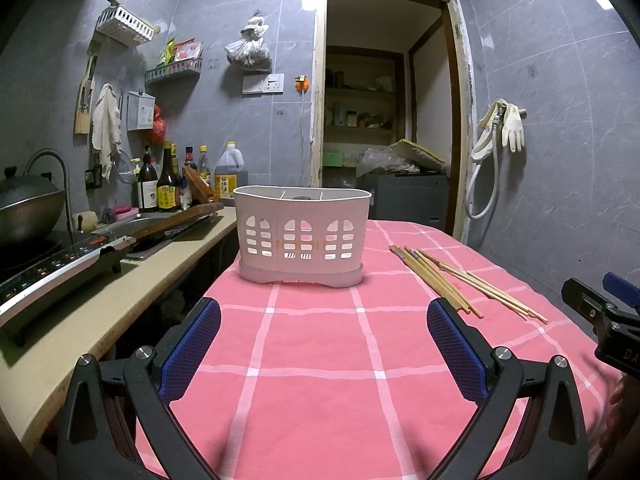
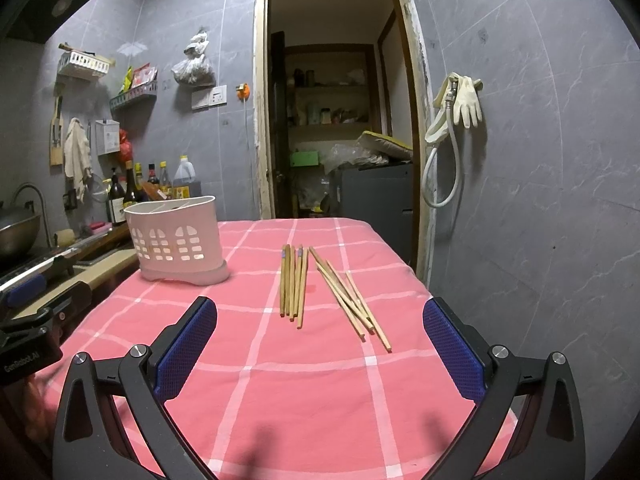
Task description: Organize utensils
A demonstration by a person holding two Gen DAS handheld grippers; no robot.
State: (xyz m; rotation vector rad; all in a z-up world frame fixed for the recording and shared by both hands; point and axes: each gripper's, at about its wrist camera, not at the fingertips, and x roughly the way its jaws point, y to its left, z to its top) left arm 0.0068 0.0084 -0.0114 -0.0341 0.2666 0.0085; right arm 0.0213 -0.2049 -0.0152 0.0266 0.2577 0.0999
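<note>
A white slotted utensil holder (image 1: 302, 236) stands upright on the pink checked tablecloth (image 1: 312, 344); it also shows in the right wrist view (image 2: 176, 240) at the left. Several wooden chopsticks lie flat in two loose bunches, a darker bunch (image 2: 294, 280) and a paler bunch (image 2: 350, 300), and they lie to the right of the holder in the left wrist view (image 1: 460, 280). My left gripper (image 1: 324, 346) is open and empty, in front of the holder. My right gripper (image 2: 320, 344) is open and empty, just short of the chopsticks.
A kitchen counter (image 1: 132, 280) with an induction cooker (image 1: 60, 268), sink, wok and sauce bottles (image 1: 168, 184) runs along the table's left side. An open doorway (image 1: 384, 120) is behind the table. The tiled wall is close on the right.
</note>
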